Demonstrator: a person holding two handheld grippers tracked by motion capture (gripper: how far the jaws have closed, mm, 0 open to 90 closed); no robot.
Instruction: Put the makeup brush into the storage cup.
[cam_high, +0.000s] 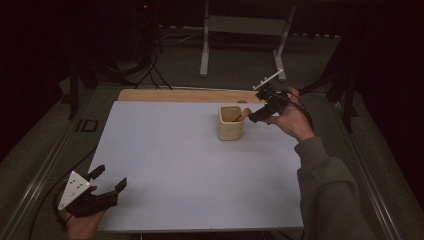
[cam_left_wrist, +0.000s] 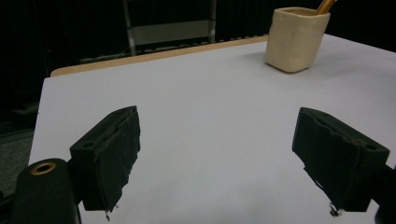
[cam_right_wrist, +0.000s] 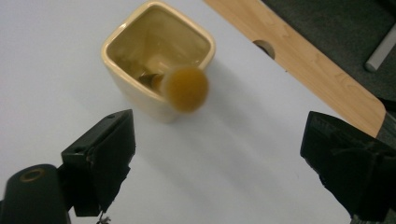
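Landmark: cream square cup (cam_high: 230, 123) standing upright on the white table top (cam_high: 190, 165), toward the far right part of the sheet and just short of the wooden strip (cam_high: 185, 95) along the far edge.

Cup contents: a tan round-ended stick (cam_right_wrist: 184, 87) leans inside the cup, its lower end down in the cup and its blurred round top rising past the rim on the side facing the right gripper. In the left gripper view the cup (cam_left_wrist: 296, 39) sits far off at upper right, with the stick (cam_left_wrist: 324, 6) poking out of its top at a slant.

Right gripper (cam_high: 261, 115): held in the person's right hand (cam_high: 292, 120), just to the right of the cup, tips pointing at the rim. Its own camera looks down into the cup (cam_right_wrist: 156, 58); jaws spread wide, nothing between them, the stick top lying ahead of the gap and untouched.

Left gripper (cam_high: 107, 182): held in the left hand (cam_high: 82, 225), well apart from the cup, at the near left corner of the table. Jaws wide apart, nothing between them.

Beyond the cup, off the table: a grey metal frame (cam_high: 245, 30) on the floor.
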